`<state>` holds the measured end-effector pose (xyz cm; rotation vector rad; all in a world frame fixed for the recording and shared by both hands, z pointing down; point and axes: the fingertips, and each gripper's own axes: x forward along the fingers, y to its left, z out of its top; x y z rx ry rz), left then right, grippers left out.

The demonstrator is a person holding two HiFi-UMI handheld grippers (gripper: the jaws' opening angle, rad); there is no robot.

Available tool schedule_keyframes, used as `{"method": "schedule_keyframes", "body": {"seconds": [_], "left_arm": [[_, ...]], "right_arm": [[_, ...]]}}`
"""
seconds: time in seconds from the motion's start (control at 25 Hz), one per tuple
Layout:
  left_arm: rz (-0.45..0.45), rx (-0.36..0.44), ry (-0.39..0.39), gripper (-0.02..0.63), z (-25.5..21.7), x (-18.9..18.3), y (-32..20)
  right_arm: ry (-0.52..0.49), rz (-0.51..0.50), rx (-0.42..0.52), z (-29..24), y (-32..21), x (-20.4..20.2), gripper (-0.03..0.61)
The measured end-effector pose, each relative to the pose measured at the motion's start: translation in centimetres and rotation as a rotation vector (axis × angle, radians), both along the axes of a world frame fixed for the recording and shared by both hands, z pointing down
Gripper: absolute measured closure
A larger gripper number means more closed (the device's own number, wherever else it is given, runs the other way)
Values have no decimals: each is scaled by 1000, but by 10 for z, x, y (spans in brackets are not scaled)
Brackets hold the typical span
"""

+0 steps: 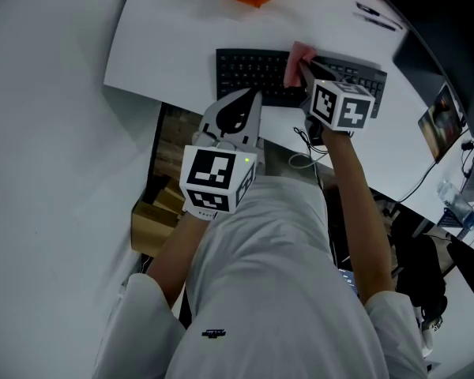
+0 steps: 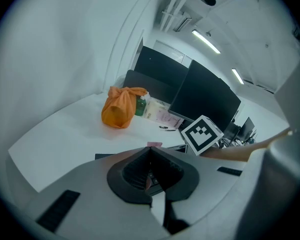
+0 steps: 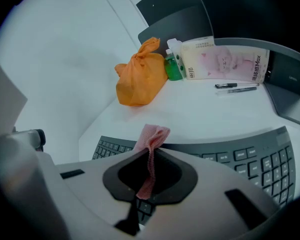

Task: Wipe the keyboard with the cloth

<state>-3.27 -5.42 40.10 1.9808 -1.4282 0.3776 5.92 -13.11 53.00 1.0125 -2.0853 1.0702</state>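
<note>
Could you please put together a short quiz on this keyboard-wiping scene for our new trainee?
1. True or false: the right gripper grips the pink cloth between its jaws.
2. Which thing sits on the white desk beyond the keyboard?
A. an orange bag
B. a red mug
C. a blue book
3. Fill in the blank: the left gripper has its jaws ___, with nothing between them.

Key: 1 true; 2 A; 3 shut.
</note>
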Motion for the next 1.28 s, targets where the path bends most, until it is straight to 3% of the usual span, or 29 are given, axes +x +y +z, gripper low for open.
{"method": "schedule_keyframes", "body": {"seconds": [1.28], "left_arm": [[114, -23, -11, 595, 6, 76, -34]], "right_arm": [[156, 0, 58, 0, -21, 123, 552]]}}
